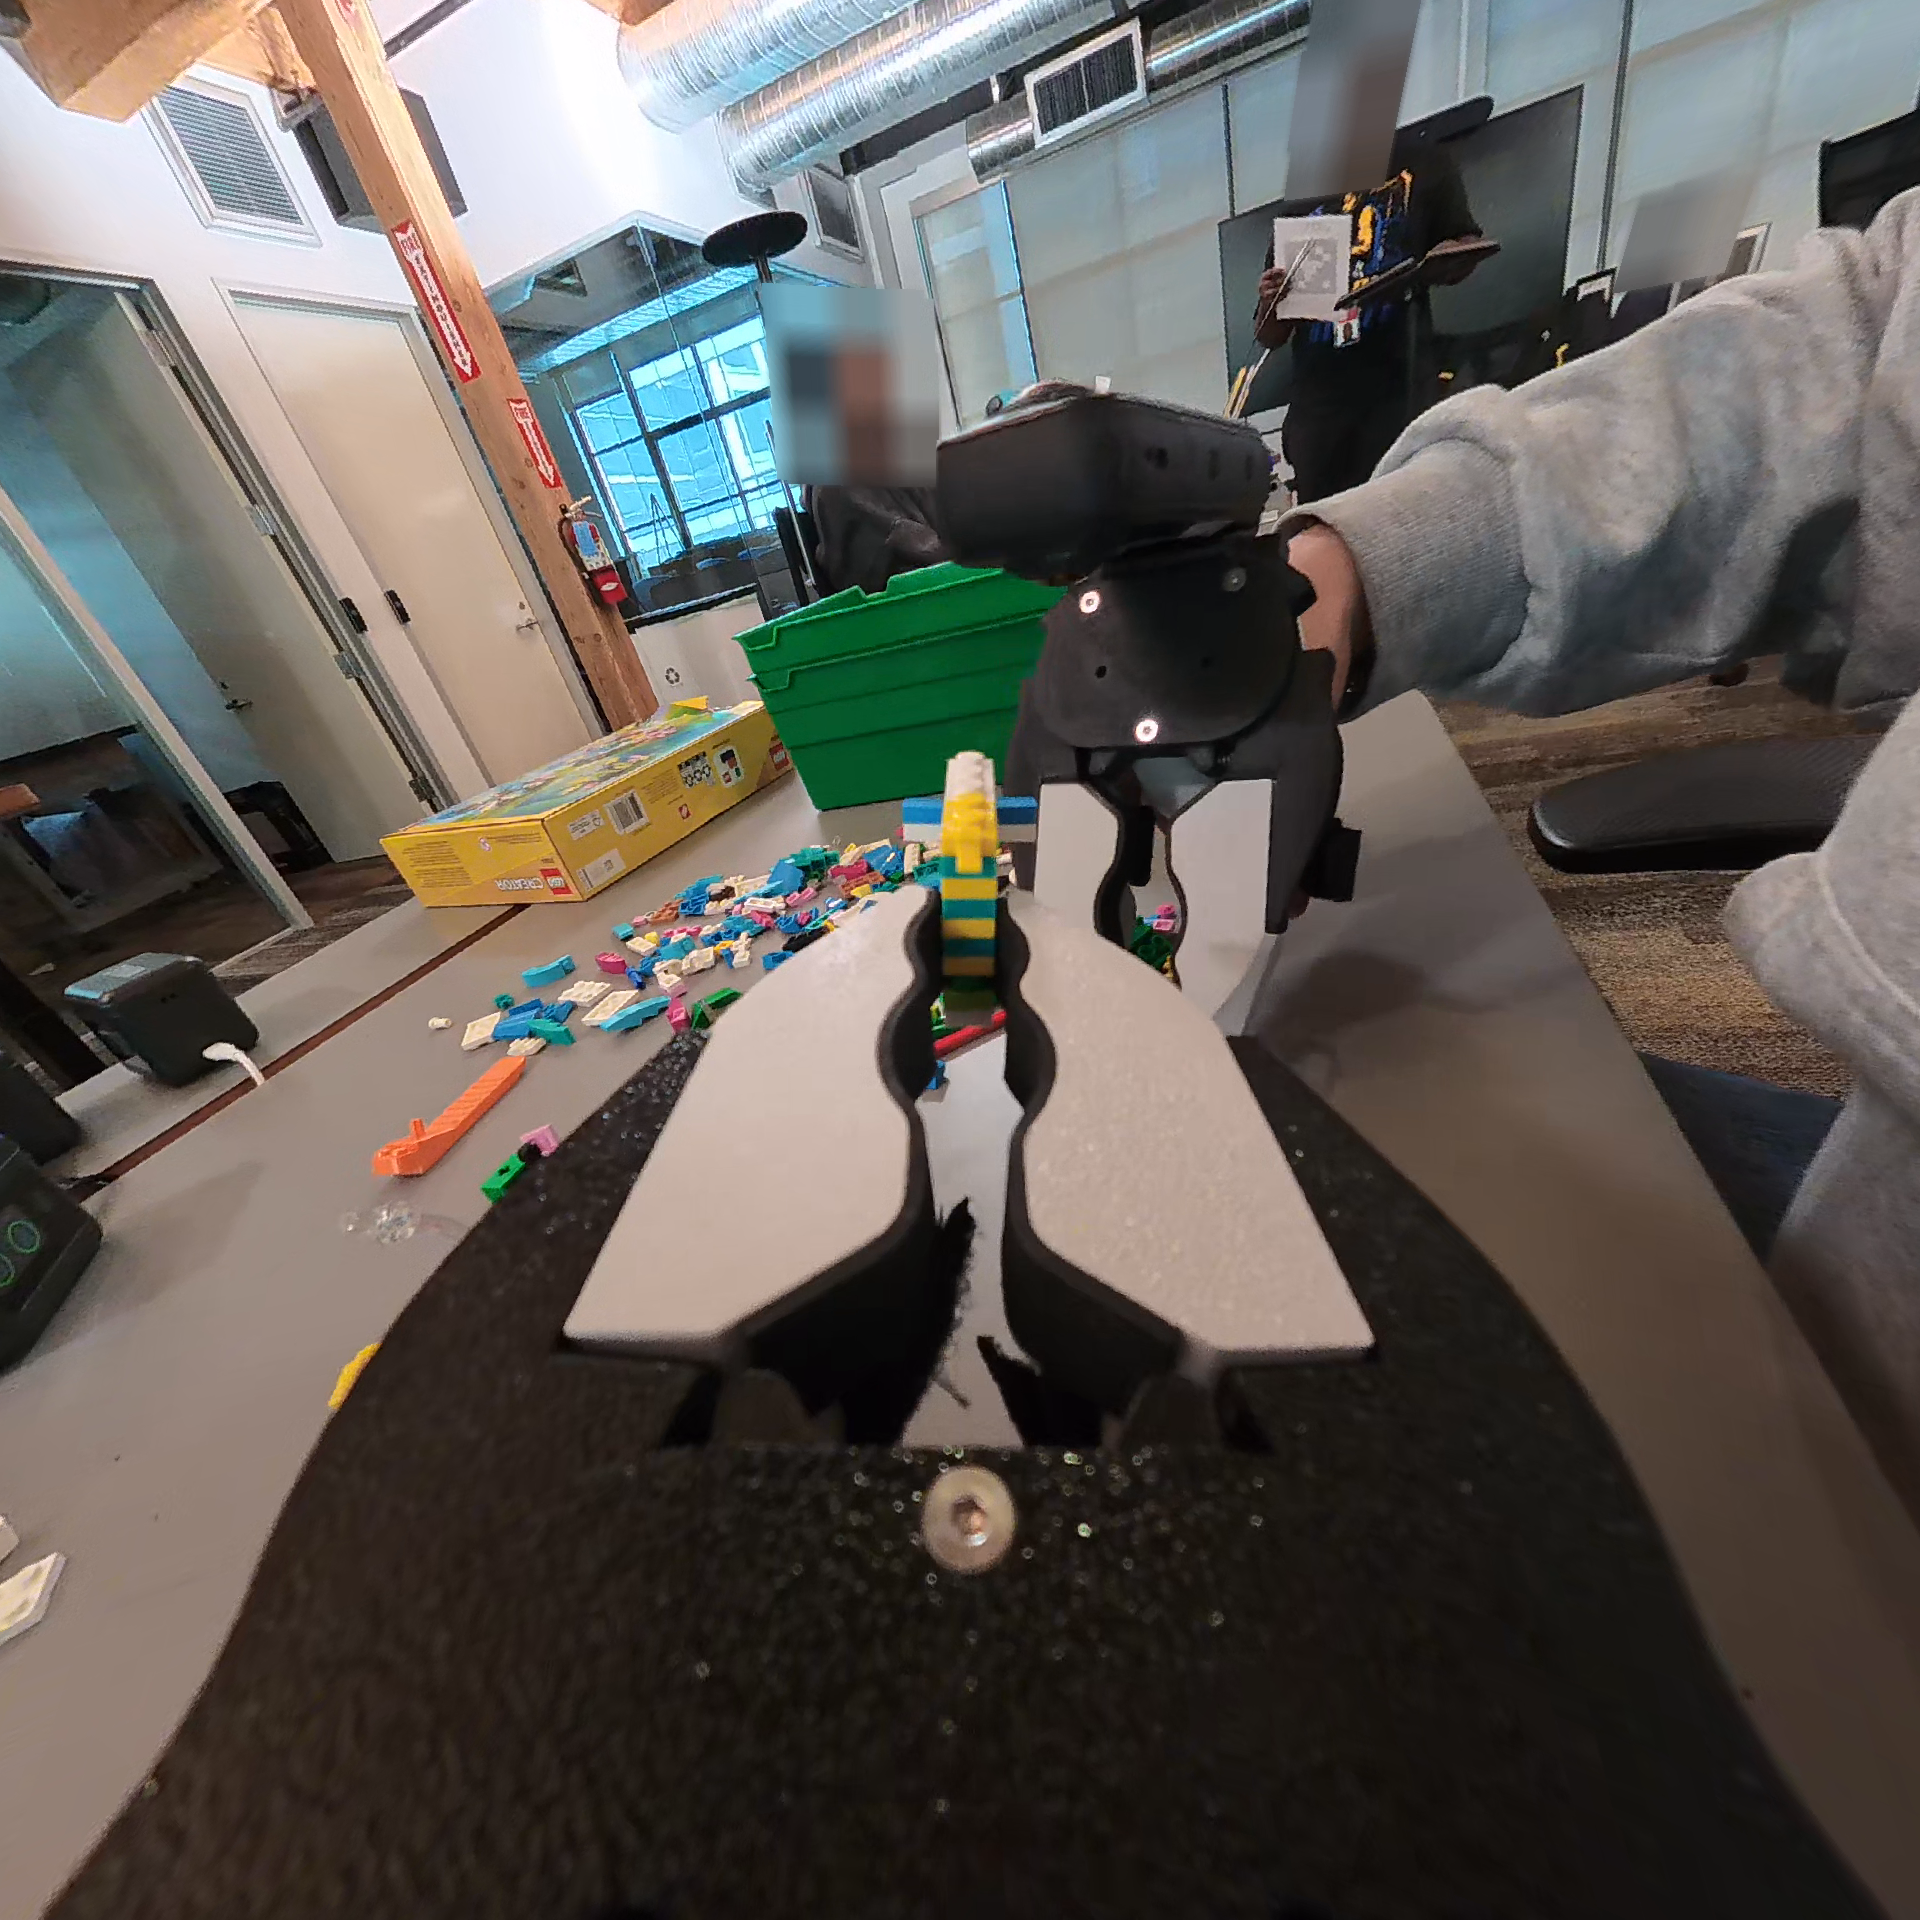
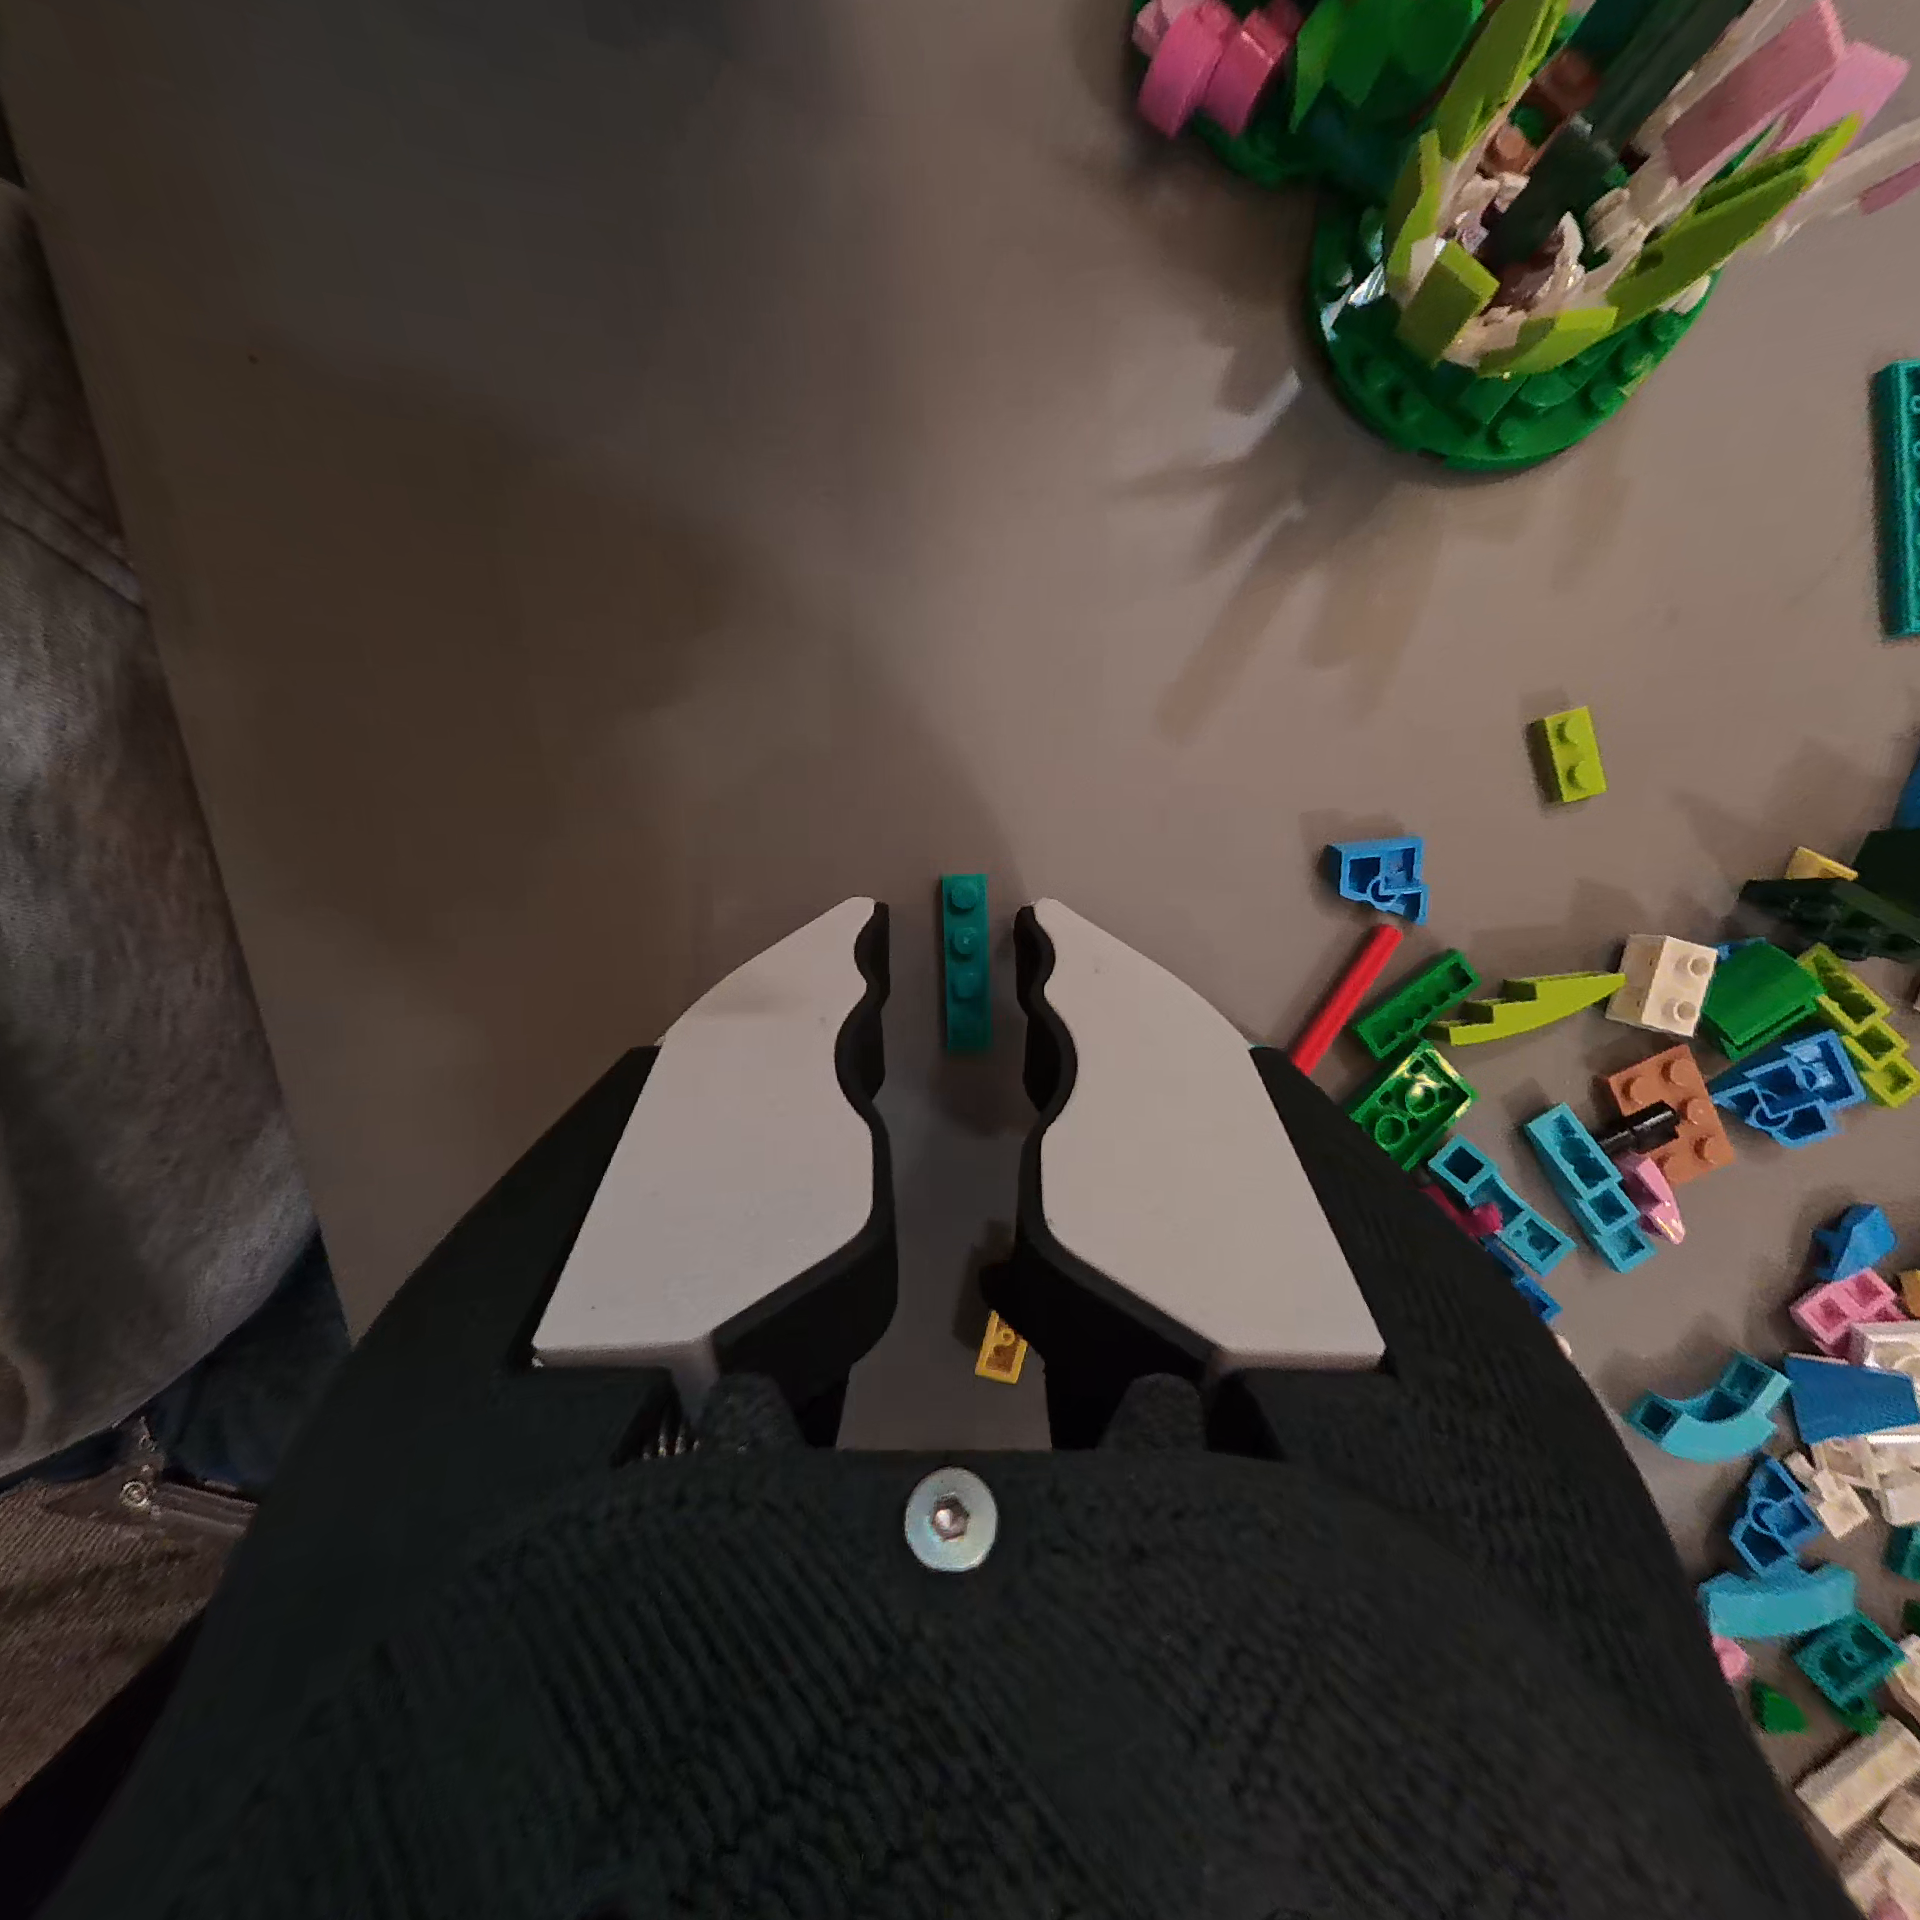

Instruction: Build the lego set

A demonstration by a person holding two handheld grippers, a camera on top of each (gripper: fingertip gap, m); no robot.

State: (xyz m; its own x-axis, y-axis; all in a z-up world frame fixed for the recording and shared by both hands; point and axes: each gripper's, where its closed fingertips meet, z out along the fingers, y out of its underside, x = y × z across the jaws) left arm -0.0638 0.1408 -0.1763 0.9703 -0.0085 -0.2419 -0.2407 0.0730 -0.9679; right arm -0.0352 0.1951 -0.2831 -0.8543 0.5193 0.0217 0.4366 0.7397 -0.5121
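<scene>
My left gripper (image 1: pixel 964 940) is shut on a tall, narrow stack of yellow and teal bricks (image 1: pixel 971 883), which has a blue and white cross piece near its top. Both pads press on the stack's lower part and hold it upright above the grey table (image 1: pixel 312 1299). My right gripper (image 2: pixel 951 925) is open and points down at the table. A thin teal plate (image 2: pixel 964 966) lies flat between its fingertips (image 2: pixel 821 956), with a gap on each side. The right gripper also shows in the left wrist view (image 1: pixel 1143 914), just right of the stack.
Loose bricks (image 1: pixel 727 925) are scattered behind the stack and also show at the right of the right wrist view (image 2: pixel 1714 1091). Stacked green bins (image 1: pixel 894 686) and a yellow box (image 1: pixel 582 821) stand farther back. An orange tool (image 1: pixel 452 1117) lies left. A green plant model (image 2: pixel 1507 260) stands at top right.
</scene>
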